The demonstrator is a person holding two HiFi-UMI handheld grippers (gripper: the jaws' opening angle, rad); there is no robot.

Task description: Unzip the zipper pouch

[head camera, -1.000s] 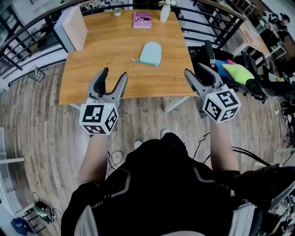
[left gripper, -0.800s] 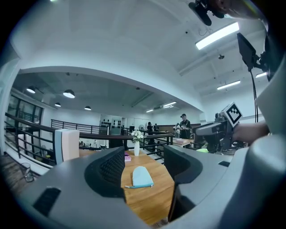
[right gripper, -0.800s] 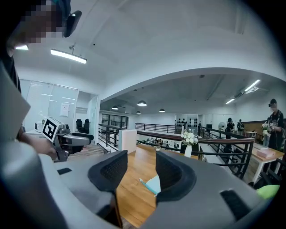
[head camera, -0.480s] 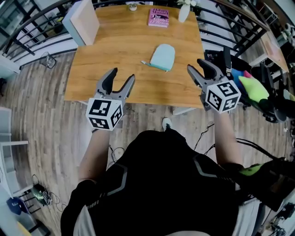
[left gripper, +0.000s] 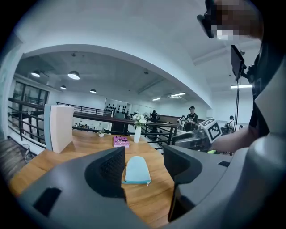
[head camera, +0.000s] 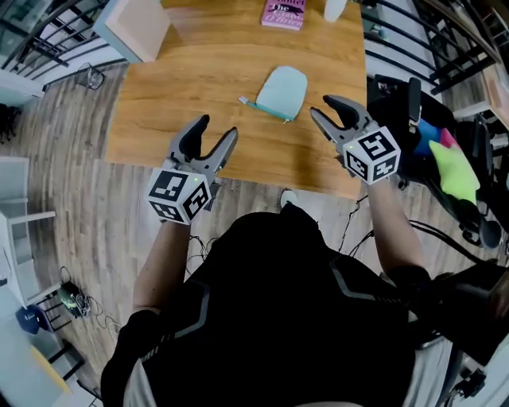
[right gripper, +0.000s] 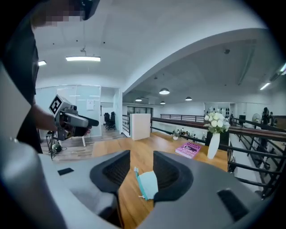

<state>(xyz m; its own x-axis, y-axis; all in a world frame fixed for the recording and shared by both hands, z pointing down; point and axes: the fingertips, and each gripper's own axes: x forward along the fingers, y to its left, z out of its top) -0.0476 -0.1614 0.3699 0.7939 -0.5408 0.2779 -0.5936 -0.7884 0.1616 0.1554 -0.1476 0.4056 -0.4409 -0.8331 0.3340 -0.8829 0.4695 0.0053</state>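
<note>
A pale teal zipper pouch (head camera: 284, 91) lies flat on the wooden table (head camera: 191, 79), its zip edge and pull on the left side. My left gripper (head camera: 216, 127) hovers over the table's near edge, open and empty, well short of the pouch (left gripper: 136, 170). My right gripper (head camera: 326, 108) hangs just right of the pouch's near end and touches nothing. Its jaws are closing, with nothing between them. In the right gripper view the pouch (right gripper: 148, 184) shows beyond the jaws, still on the table.
A pink book (head camera: 285, 12) and a white vase (head camera: 334, 8) stand at the table's far edge. A white box (head camera: 131, 28) is at the far left corner. A chair with bright cloths (head camera: 453, 171) stands to the right, and railings ring the area.
Both grippers have moved forward over the table's near edge, closer to the pouch. The right gripper's jaws have narrowed a little. The pouch has not moved.
</note>
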